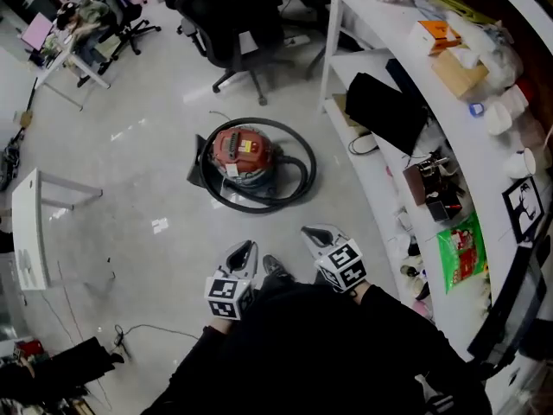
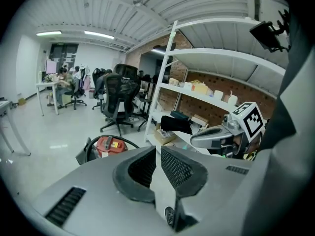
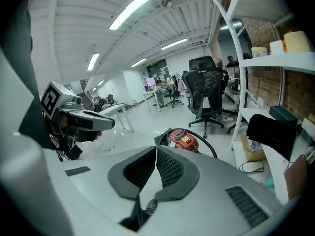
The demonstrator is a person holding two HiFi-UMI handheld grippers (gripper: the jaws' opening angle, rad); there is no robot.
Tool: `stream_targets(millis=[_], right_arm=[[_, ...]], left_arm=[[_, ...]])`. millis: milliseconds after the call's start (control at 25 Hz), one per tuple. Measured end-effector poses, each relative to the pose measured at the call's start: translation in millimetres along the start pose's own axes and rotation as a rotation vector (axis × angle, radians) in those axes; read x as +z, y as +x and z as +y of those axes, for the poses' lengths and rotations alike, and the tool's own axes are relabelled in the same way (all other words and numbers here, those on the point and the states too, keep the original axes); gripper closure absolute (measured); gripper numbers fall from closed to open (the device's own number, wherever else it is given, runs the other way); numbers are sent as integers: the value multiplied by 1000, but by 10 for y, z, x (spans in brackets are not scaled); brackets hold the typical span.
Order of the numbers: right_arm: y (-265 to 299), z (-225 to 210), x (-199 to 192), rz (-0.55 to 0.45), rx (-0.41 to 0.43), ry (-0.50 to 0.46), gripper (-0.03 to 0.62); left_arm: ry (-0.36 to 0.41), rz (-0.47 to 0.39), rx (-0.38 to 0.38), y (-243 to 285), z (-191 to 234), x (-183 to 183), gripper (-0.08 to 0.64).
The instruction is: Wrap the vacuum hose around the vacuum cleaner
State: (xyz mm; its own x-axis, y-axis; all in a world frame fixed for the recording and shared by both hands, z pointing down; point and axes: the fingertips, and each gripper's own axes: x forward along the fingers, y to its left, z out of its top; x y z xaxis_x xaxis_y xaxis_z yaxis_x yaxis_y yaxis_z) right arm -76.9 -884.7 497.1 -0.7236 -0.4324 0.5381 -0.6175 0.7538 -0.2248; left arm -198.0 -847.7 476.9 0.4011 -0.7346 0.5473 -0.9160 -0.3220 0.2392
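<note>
The left gripper (image 1: 244,247) and right gripper (image 1: 313,232) are both closed, holding nothing. Well ahead of them stands the round red vacuum cleaner (image 1: 242,152), with the black flexible hose (image 1: 298,180) lying loosely around it. Pulling at one point could open the loop or drag the cleaner. I cannot see the free end of the hose

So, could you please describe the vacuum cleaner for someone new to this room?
Find the white shelving; on the floor beside it, near a black office chair, sits the vacuum cleaner. It is the red drum ringed by a black hose.
</note>
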Motion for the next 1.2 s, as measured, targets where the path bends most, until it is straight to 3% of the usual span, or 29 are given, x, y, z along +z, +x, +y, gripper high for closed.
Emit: stream_targets(millis=[160,520,920,1200], right_arm=[[-264,-110,-139,-25,15,48,571],[-530,-143,-764,78,129,125,571],[-452,141,-554,76,145,125,572],[-252,502,-385,87,148,103,571]], left_arm=[[16,48,14,-25,-346,-144,511],[-82,113,130,-274,-751,-646,511],[-62,51,155,-503,-493,-525,511],[-174,29,175,-754,-112,-706,511]])
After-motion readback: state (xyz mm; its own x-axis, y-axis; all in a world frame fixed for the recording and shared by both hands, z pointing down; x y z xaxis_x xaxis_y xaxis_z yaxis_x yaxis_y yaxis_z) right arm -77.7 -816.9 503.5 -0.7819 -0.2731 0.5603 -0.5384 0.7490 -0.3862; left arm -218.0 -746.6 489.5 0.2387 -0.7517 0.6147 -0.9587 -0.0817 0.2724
